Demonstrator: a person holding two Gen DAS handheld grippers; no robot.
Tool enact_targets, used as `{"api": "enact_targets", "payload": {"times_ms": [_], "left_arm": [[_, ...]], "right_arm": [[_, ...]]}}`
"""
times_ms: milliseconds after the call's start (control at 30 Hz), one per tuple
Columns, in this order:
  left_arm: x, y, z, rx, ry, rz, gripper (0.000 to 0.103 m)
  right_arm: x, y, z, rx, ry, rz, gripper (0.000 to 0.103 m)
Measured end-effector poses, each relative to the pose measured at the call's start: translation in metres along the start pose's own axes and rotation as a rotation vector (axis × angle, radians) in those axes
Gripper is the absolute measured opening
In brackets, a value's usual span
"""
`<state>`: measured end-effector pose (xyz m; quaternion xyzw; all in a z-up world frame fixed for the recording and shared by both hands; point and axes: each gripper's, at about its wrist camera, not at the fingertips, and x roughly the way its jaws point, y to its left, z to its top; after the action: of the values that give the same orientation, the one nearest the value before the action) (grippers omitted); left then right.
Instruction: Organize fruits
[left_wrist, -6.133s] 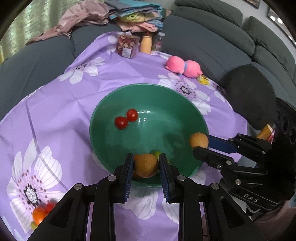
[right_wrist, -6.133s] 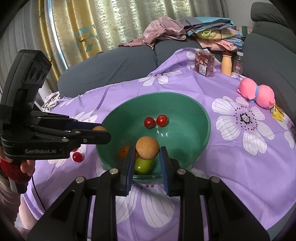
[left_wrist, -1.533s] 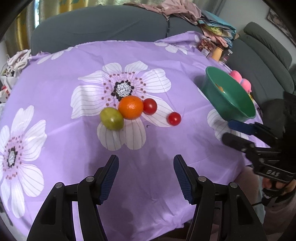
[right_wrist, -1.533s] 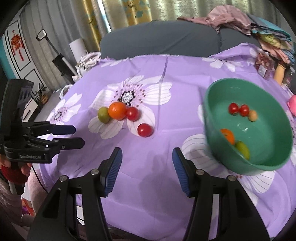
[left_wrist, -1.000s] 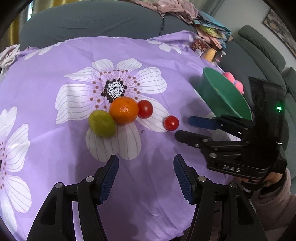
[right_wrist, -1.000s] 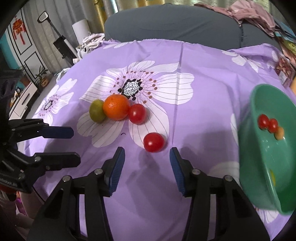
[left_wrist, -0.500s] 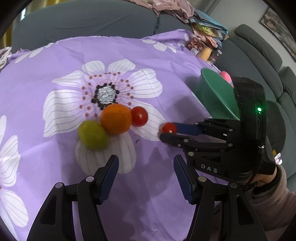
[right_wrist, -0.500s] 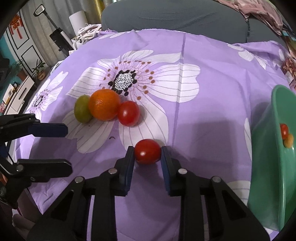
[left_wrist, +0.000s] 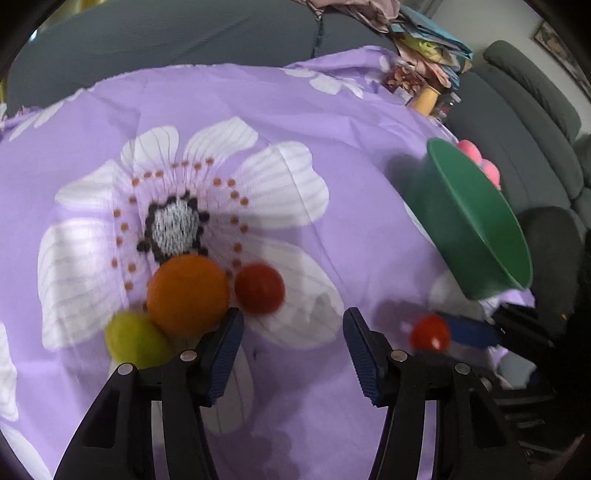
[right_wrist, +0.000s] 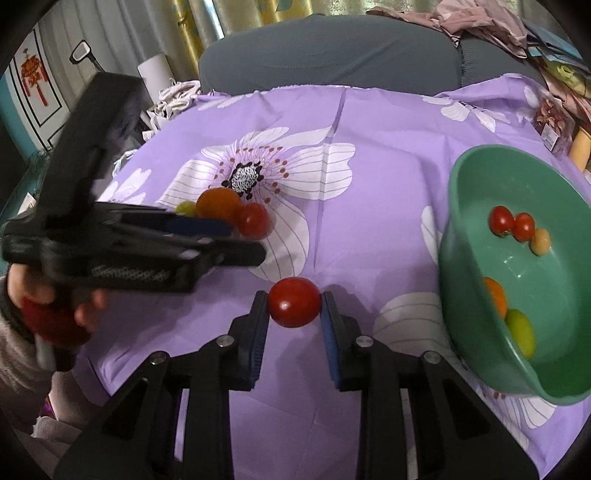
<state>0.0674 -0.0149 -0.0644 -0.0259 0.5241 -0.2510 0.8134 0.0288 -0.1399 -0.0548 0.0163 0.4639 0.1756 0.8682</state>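
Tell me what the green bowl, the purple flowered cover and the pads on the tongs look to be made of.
Green bowl: likely plastic, smooth semi-gloss, with soft highlights inside and a thin, even rim.
Purple flowered cover: woven fabric, matte, with fold creases and a printed pattern.
Pads on the right tongs: probably rubber or soft plastic, blue, with fine ridges; they grip a red tomato.

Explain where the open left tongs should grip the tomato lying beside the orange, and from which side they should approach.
Grip the red tomato across its widest middle, coming in low from the near side, as the left tongs already point. It is round, so any diameter probably works, but the orange sits close on its left, so the left pad must slip into that narrow gap.
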Motion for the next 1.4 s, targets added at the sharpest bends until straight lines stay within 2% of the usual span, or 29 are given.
{"api": "enact_targets", "payload": {"times_ms": [167, 267, 300, 367, 433, 667, 1033, 1400], "left_arm": [[0.010, -0.005, 0.011, 0.042, -0.001, 0.082, 0.051], [0.017, -0.005, 0.015, 0.053, 0.008, 0.102, 0.049], [0.019, -0.006, 0.016, 0.059, 0.012, 0.114, 0.047], [0.026, -0.007, 0.016, 0.074, 0.026, 0.137, 0.035], [0.026, -0.006, 0.015, 0.082, 0.019, 0.152, 0.032], [0.020, -0.007, 0.014, 0.064, 0.035, 0.142, 0.030], [-0.029, -0.020, -0.017, 0.049, -0.001, 0.045, 0.030], [-0.057, -0.031, -0.032, 0.056, -0.028, 0.052, 0.030]], "right_arm": [[0.000, -0.003, -0.001, 0.014, -0.010, 0.015, 0.029], [-0.001, -0.005, -0.002, 0.019, -0.014, 0.018, 0.029], [-0.002, -0.006, -0.002, 0.022, -0.016, 0.020, 0.029], [-0.003, -0.007, -0.003, 0.026, -0.019, 0.019, 0.029], [-0.004, -0.009, -0.003, 0.032, -0.022, 0.016, 0.029], [-0.006, -0.014, -0.005, 0.044, -0.032, 0.018, 0.029], [-0.016, -0.011, -0.007, 0.043, -0.049, 0.013, 0.029], [-0.037, -0.005, -0.012, 0.033, -0.102, 0.018, 0.029]]}}
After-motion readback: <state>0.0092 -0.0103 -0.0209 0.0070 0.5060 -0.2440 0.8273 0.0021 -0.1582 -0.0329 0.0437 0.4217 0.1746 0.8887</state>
